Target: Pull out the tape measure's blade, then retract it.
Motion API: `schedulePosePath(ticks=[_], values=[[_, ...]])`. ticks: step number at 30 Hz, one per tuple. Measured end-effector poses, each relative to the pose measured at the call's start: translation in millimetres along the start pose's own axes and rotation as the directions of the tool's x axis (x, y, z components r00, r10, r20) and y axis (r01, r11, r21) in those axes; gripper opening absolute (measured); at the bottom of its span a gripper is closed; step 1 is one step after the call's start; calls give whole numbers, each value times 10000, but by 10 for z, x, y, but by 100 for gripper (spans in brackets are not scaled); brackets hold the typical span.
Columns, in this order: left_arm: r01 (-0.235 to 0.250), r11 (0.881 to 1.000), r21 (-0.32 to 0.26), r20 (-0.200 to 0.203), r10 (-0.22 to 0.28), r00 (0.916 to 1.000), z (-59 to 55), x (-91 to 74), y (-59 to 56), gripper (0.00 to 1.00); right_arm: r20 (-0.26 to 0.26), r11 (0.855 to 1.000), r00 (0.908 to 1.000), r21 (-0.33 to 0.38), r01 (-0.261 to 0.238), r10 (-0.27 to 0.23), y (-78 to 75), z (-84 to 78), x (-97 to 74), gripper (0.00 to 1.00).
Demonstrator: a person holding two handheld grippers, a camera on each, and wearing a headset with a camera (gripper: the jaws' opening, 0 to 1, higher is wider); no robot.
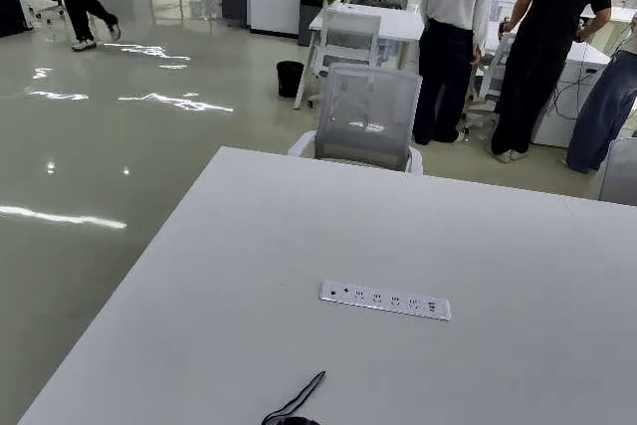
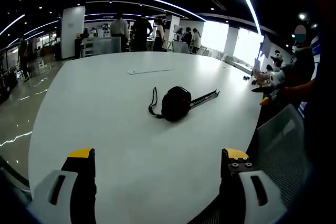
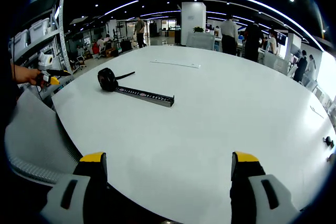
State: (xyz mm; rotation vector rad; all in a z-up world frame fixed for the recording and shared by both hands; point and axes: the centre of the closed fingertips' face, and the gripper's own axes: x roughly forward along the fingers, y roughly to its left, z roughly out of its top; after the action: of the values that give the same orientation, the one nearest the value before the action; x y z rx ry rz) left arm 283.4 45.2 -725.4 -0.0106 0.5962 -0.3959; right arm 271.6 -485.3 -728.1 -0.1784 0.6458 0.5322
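Observation:
A black tape measure point(image 2: 176, 103) lies on the white table point(image 2: 121, 145), its wrist strap point(image 2: 153, 102) curled at one side and a short length of dark blade point(image 2: 205, 97) sticking out. In the right gripper view the tape measure point(image 3: 107, 78) sits at the far left with its blade point(image 3: 145, 96) stretched across the tabletop. My left gripper point(image 2: 157, 161) is open, well back from the case, with nothing between its yellow-tipped fingers. My right gripper point(image 3: 169, 163) is open too, near the table's edge, far from the blade's end. The strap point(image 1: 297, 400) and the case top point(image 1: 291, 421) peek in at the head view's bottom edge.
A flush white power strip point(image 1: 384, 301) sits in the tabletop. A grey mesh chair point(image 1: 366, 118) stands at the table's far edge. Several people stand beyond it by other desks. A grey chair back point(image 3: 37, 140) is close on the right gripper's left.

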Motion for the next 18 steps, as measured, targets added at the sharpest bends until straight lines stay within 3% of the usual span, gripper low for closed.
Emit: schedulePosePath(ticks=[10,18], values=[[34,10000,51,-18,-34,10000,29,11,-40,99,-237,10000,9997,40,79,-78,-3,-90,-2,100],[75,9998,204,6,-76,10000,68,37,-22,99,-85,9999,9999,-26,117,-117,-77,-12,-15,99]])
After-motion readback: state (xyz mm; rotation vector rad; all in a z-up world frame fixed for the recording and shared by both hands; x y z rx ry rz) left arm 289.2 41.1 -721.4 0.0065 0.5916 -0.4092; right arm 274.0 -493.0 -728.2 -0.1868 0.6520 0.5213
